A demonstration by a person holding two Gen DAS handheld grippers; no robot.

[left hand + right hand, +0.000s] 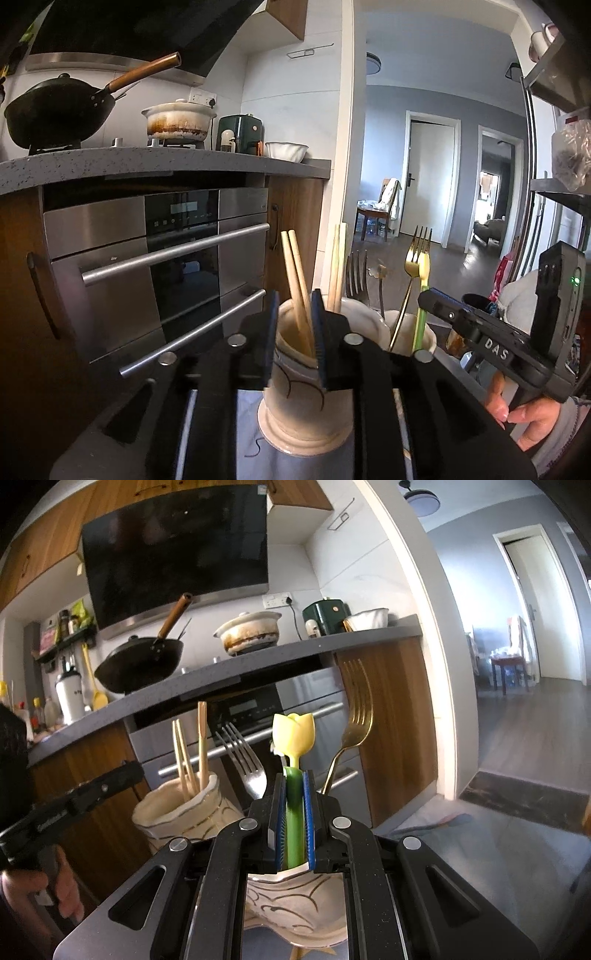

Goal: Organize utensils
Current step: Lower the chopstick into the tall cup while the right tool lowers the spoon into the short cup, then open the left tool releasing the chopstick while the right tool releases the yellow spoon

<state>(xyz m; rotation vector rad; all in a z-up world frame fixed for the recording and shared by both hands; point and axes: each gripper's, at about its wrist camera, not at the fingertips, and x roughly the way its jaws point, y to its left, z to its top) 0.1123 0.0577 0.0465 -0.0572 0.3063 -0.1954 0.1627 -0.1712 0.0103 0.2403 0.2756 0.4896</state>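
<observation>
My left gripper [294,306] is shut on the rim of a cream ceramic holder [295,398] that holds wooden chopsticks [297,280]. Behind it stand more cream holders with chopsticks, a silver fork [357,273] and a gold fork [417,251]. My right gripper [294,794] is shut on the green stem of a yellow tulip-shaped utensil [293,734], which stands in a cream holder [295,904] with the gold fork [356,716]. The chopstick holder [184,812] and silver fork [247,760] are to its left. The right gripper [428,295] also shows in the left wrist view.
The holders stand on a blue cloth [251,424]. Ahead is a steel oven [159,258] under a grey counter [147,158] with a black wok [55,110], a clay pot [177,122] and a white bowl [286,149]. A doorway opens to the right [535,701].
</observation>
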